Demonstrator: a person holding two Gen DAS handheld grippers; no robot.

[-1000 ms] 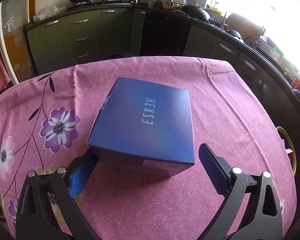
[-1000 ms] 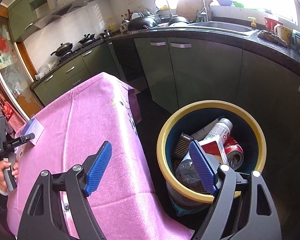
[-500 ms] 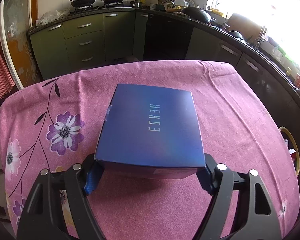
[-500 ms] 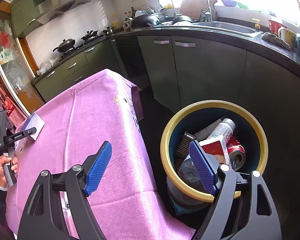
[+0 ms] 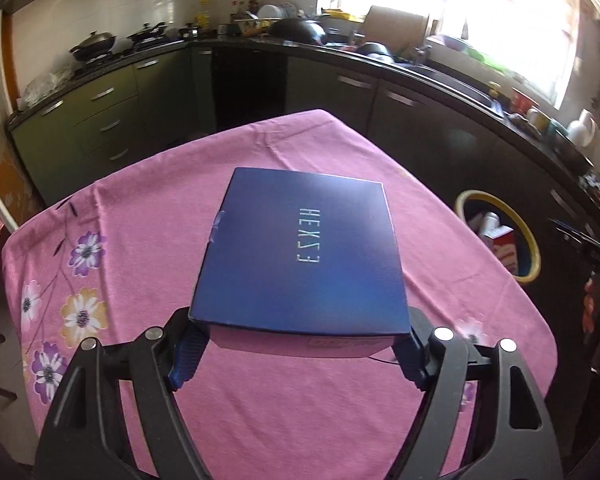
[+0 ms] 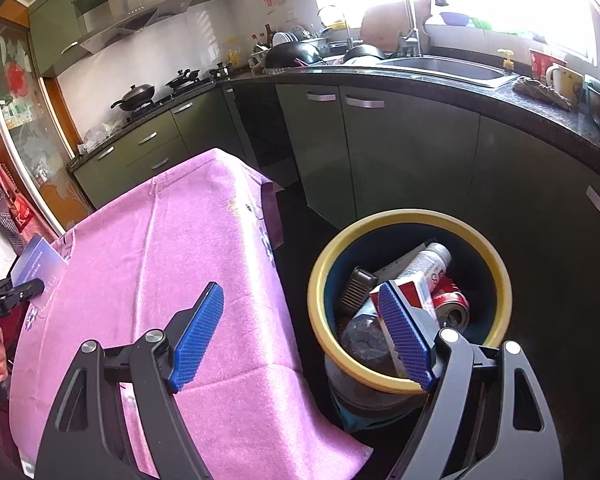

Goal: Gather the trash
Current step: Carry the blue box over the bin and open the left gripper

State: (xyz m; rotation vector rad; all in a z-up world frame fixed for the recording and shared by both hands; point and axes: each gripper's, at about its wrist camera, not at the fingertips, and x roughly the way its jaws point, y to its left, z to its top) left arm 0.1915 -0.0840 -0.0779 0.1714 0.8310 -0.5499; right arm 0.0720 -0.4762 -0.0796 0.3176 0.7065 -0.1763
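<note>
Blue box [image 5: 300, 252] sits clamped between your left gripper [image 5: 300, 354] pads, lifted clear of the pink tablecloth [image 5: 140, 248] (its shadow shows beneath). From your right wrist, your right gripper [image 6: 300, 336] gapes empty beside the yellow-rimmed bin [image 6: 320, 320], already holding a red can [image 6: 454, 306].
</note>
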